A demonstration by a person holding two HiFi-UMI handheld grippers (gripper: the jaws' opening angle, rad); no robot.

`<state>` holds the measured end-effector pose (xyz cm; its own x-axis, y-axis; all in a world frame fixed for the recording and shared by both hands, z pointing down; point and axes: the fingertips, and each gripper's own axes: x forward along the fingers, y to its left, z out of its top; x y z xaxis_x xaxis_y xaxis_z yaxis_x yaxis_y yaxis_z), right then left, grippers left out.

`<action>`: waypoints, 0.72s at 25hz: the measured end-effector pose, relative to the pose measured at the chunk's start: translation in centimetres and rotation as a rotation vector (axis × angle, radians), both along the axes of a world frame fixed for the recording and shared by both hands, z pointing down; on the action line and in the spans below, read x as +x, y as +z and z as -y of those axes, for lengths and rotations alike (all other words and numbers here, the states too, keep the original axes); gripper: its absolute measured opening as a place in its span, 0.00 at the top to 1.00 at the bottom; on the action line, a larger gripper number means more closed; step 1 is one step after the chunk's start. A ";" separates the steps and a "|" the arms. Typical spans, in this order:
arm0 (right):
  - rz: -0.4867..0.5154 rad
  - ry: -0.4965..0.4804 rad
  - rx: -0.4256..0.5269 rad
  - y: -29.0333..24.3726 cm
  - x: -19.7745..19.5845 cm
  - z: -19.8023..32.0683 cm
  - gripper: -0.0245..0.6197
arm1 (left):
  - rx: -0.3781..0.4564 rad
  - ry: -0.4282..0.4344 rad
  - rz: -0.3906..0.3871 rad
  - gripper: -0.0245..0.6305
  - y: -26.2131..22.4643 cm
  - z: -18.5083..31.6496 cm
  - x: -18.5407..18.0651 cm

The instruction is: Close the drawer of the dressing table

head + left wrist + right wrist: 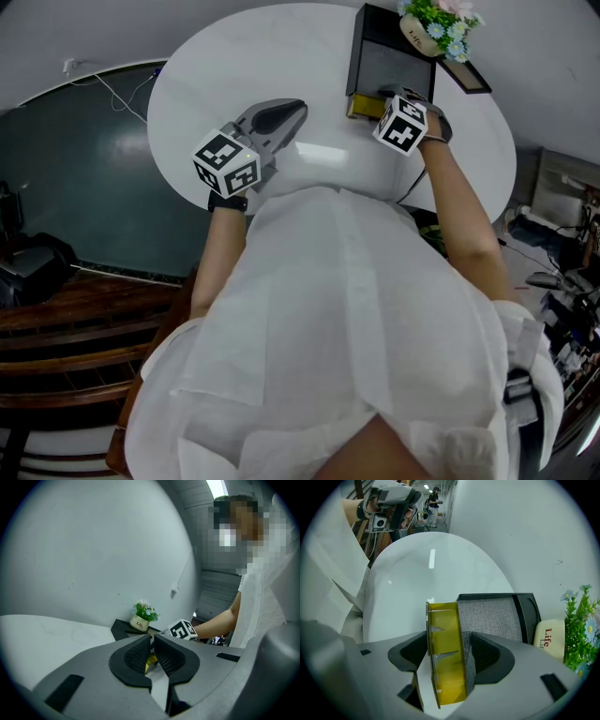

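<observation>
Gripping yellow drawer (pixel 445 620), apparently on both sides: right gripper (pixel 447 644). Left gripper (pixel 152 641) clenched, empty, above white tabletop (pixel 319 56).

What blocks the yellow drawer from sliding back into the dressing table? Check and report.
Nothing visible. The right gripper holds the yellow drawer, which juts straight from the dressing table; the slot's inside is hidden.

From the head view, my right gripper (pixel 394 101) hides its jaws behind its marker cube and covers most of the drawer (pixel 360 107). In the right gripper view, I can't tell whether both pads press the drawer's yellow front. My white top (pixel 356 309) blocks the table (pixel 234 66) at its near edge. The flower pot (pixel 419 36) has its blooms cut by the frame's top. A distant person (pixel 434 498) is too small to make out.
</observation>
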<state>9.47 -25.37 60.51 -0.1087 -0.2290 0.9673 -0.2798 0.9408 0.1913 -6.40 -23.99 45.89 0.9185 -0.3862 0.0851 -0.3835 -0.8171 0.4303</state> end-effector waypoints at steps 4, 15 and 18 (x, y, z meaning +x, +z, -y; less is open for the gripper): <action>-0.004 0.001 0.008 -0.1 0.0 0.1 0.52 | 0.001 0.006 0.001 0.94 -0.1 0.0 0.0; -0.028 0.048 0.091 -0.6 0.5 1.6 0.73 | 0.003 0.003 0.003 0.94 -0.3 -0.3 0.0; -0.039 0.064 0.115 -0.7 0.7 2.2 0.80 | 0.002 -0.001 0.005 0.94 -0.2 -0.4 -0.2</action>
<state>10.12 -27.54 59.85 -0.0529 -0.3436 0.9376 -0.3282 0.8927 0.3087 -6.57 -23.56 45.68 0.9176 -0.3874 0.0895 -0.3867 -0.8174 0.4270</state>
